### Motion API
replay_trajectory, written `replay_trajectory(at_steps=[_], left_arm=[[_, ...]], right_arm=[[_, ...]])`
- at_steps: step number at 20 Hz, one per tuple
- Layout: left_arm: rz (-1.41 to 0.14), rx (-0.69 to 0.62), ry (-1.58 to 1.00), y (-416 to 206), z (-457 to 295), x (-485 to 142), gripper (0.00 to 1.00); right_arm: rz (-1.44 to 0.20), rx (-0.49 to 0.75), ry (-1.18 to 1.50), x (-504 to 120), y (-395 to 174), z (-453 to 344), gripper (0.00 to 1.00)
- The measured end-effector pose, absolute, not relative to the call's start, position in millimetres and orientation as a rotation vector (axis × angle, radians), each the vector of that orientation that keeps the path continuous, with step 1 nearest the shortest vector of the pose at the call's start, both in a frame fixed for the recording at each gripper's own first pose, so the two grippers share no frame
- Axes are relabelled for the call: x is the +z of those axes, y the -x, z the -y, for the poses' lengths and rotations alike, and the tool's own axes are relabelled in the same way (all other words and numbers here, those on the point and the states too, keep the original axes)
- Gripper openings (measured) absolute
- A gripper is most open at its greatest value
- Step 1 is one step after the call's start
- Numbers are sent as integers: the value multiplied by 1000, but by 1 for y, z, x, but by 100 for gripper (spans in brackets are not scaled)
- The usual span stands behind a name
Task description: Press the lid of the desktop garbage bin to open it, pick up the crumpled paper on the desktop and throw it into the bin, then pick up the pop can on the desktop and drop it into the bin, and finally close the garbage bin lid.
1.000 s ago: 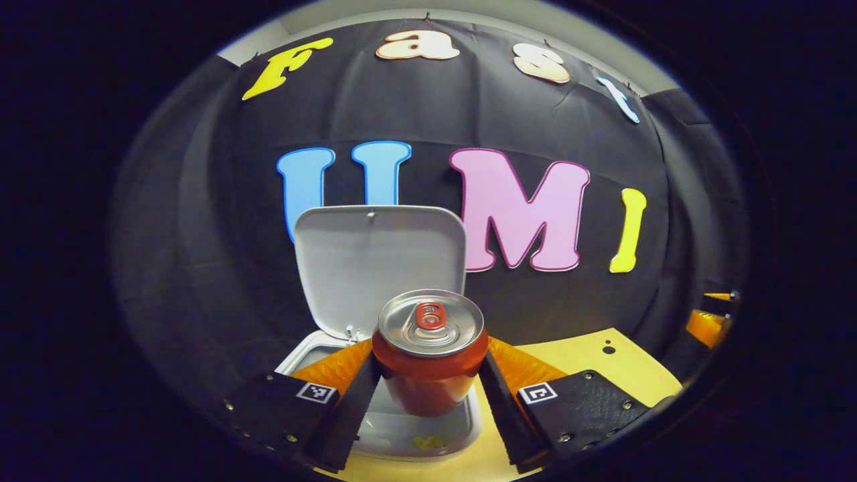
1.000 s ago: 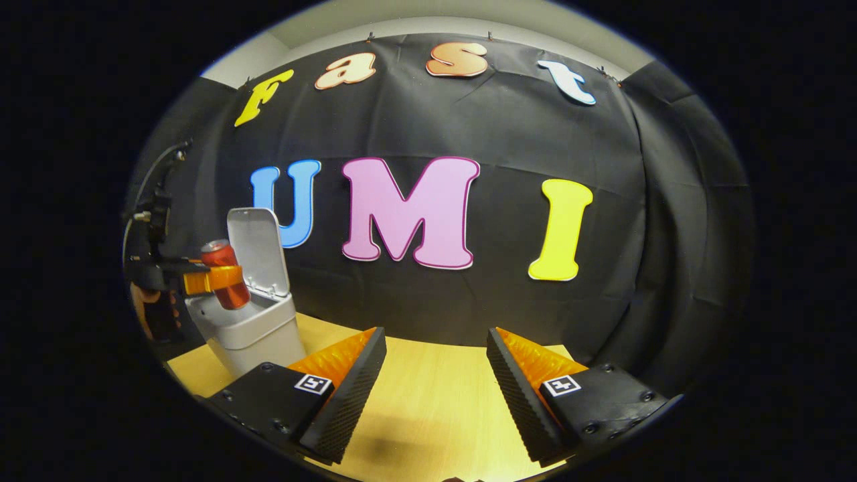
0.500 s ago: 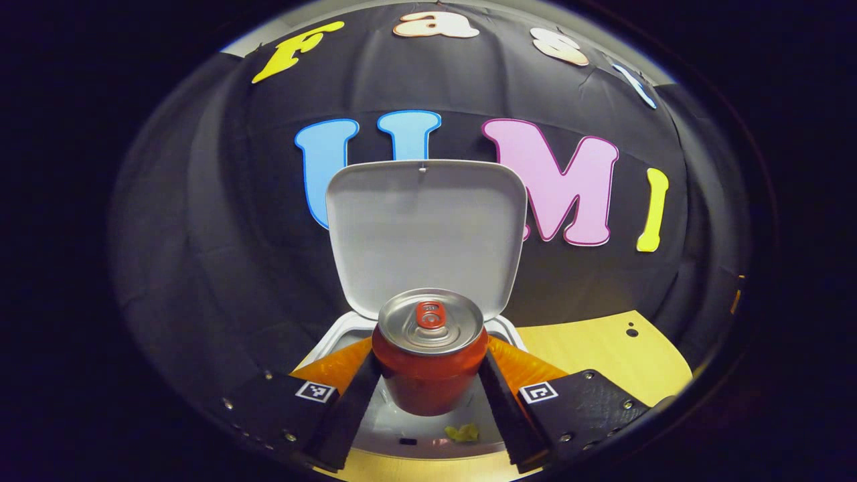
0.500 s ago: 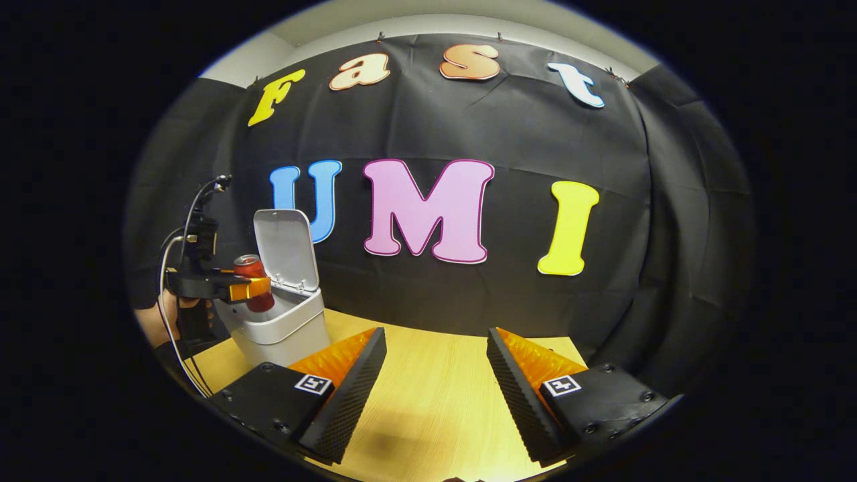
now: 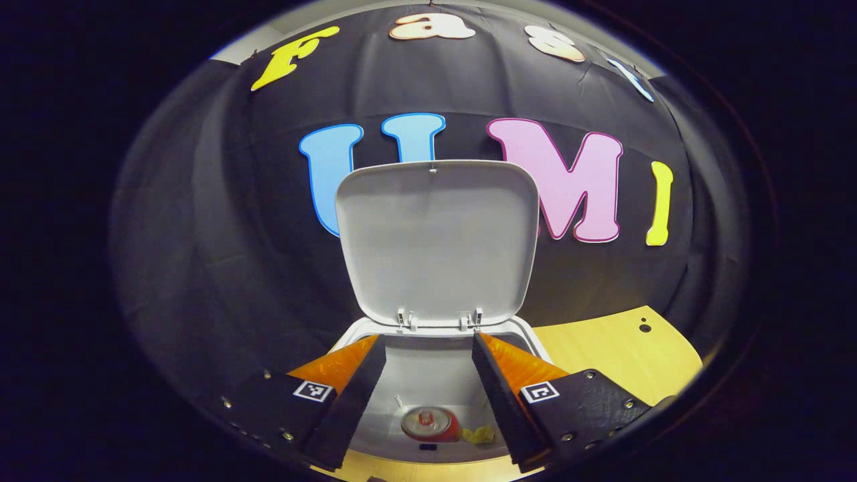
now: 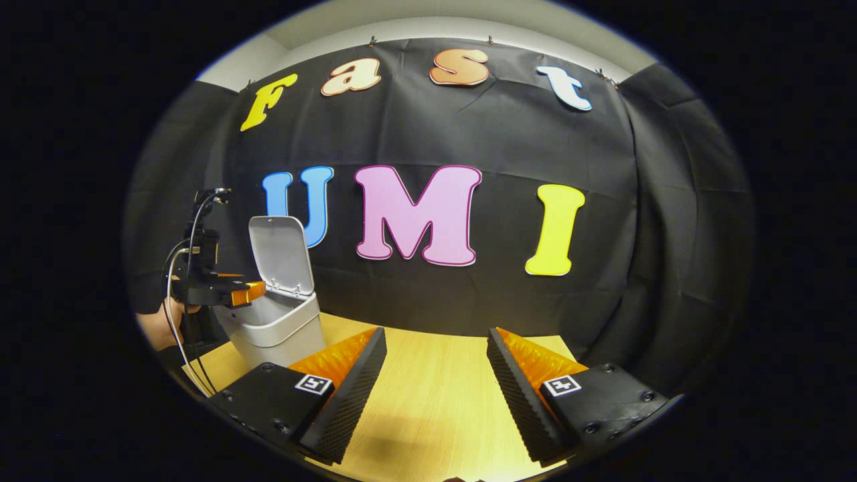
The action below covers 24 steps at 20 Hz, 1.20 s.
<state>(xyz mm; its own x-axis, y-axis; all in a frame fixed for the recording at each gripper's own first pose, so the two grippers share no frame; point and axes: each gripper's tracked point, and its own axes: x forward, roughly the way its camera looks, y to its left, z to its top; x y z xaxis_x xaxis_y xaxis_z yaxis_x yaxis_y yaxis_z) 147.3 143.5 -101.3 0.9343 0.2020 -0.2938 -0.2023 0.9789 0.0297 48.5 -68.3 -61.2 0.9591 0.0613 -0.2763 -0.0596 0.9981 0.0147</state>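
The white desktop bin stands with its lid raised upright. Down inside it lies the red pop can, top end up, beside a scrap of yellow crumpled paper. My left gripper hovers open just above the bin's mouth with nothing between its fingers. In the right gripper view the bin sits at the far left of the wooden table, and the left gripper hangs over it, held by a hand. My right gripper is open over bare tabletop.
The light wooden table runs from the bin rightward to the black cloth wall. A small dark hole marks the tabletop right of the bin. Cables hang from the left gripper.
The pop can has left the left gripper and dropped into the bin. The left gripper's fingers now stand apart and empty. The right gripper has barely moved.
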Motion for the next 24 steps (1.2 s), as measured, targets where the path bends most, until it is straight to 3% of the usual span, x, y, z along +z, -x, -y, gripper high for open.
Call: replay_trajectory(at_steps=[8, 16, 24], left_arm=[[-185, 128, -82, -154, -115, -32, 92], [-36, 34, -2, -199, -106, 87, 92], [-95, 77, -46, -249, -155, 86, 92]], right_arm=[[-283, 28, -22, -65, -47, 79, 98], [-295, 39, -33, -73, -47, 75, 98], [-329, 53, -13, -77, -34, 58, 98]])
